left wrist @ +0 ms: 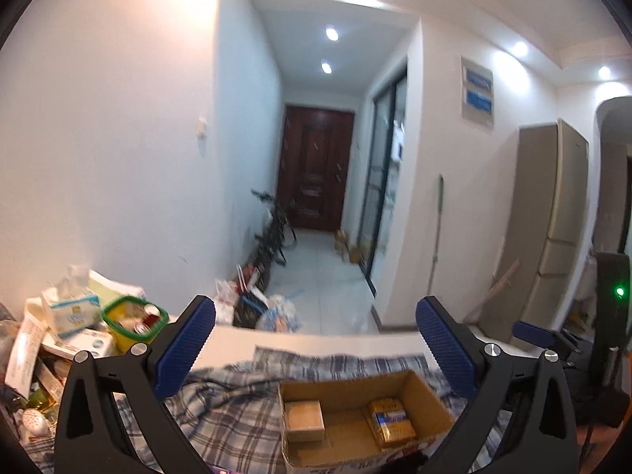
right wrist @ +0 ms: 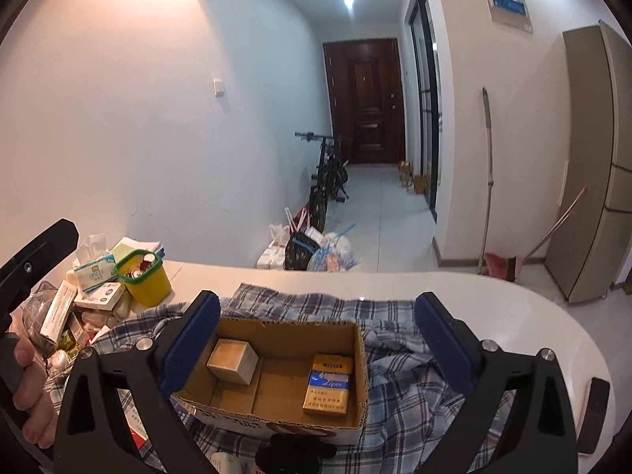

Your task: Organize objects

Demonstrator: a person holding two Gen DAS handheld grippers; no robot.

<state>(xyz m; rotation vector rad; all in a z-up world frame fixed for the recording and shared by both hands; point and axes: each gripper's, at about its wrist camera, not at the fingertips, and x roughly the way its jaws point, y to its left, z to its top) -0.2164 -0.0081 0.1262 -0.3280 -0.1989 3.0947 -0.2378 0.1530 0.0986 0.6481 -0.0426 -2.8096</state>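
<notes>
An open cardboard box (right wrist: 357, 359) sits on a plaid cloth (right wrist: 407, 375) on a white table (right wrist: 513, 296). Inside lie a small beige cube box (right wrist: 231, 360) at the left and a gold and blue cigarette pack (right wrist: 328, 384) at the right. My right gripper (right wrist: 318, 335) is open and empty, just above and before the box. My left gripper (left wrist: 316, 341) is open and empty, held higher and further back; its view shows the cardboard box (left wrist: 434, 391), the cube box (left wrist: 304, 420) and the pack (left wrist: 391, 420).
A clutter pile fills the table's left end: a yellow tub with a green rim (right wrist: 144, 276), a tissue pack (right wrist: 93, 272), white medicine boxes (right wrist: 100, 296). A dark object (right wrist: 294, 452) lies before the box. A phone (right wrist: 594, 414) rests at the table's right edge.
</notes>
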